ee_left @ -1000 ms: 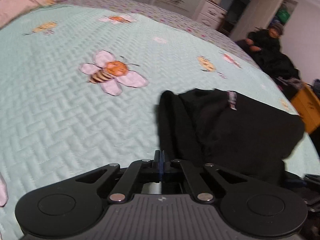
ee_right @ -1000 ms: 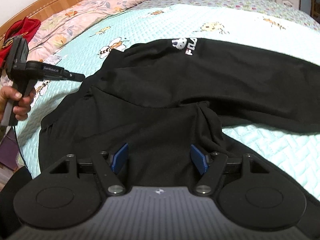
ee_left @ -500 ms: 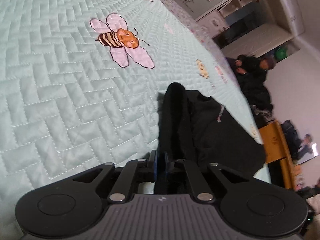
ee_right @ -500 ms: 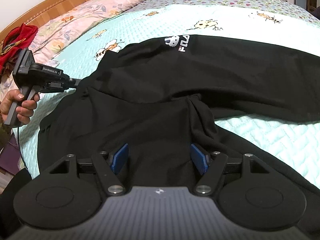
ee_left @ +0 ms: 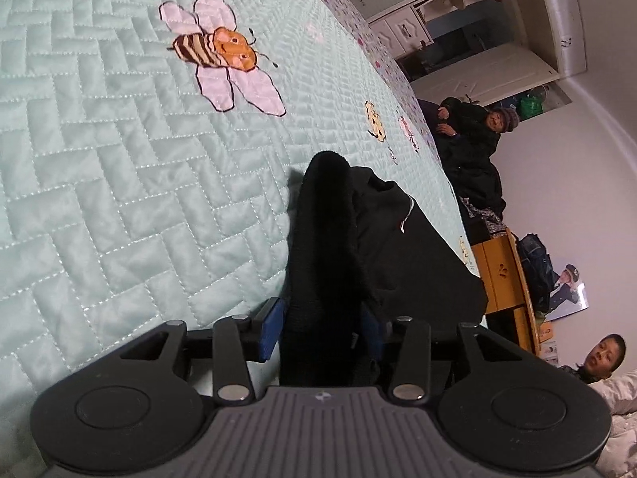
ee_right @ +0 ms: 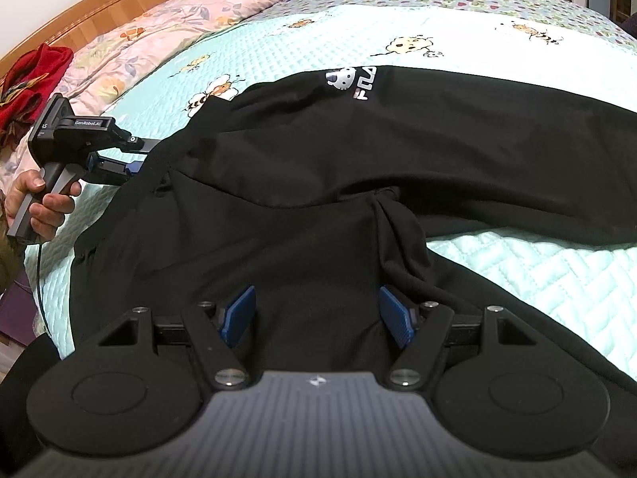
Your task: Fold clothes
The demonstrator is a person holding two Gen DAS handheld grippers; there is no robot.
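A pair of black trousers point(ee_right: 398, 167) with a white logo point(ee_right: 350, 83) lies spread on the mint quilted bedspread point(ee_right: 517, 271). In the left wrist view my left gripper point(ee_left: 318, 326) is open, its blue pads either side of a thick black fold of the trousers point(ee_left: 326, 247) at their edge. It also shows in the right wrist view point(ee_right: 131, 159), at the garment's left edge. My right gripper point(ee_right: 316, 314) is open and empty, low over the near part of the black cloth.
A wooden headboard point(ee_right: 119, 4), pink floral pillows point(ee_right: 167, 28) and a red cloth point(ee_right: 28, 75) are at the far left. In the left wrist view a wooden cabinet point(ee_left: 505, 275) and two people point(ee_left: 473, 135) are beyond the bed's far side.
My left gripper has opened from shut; the fold of black cloth now sits between its spread pads. It has tilted down towards the bedspread. The right gripper has hardly moved.
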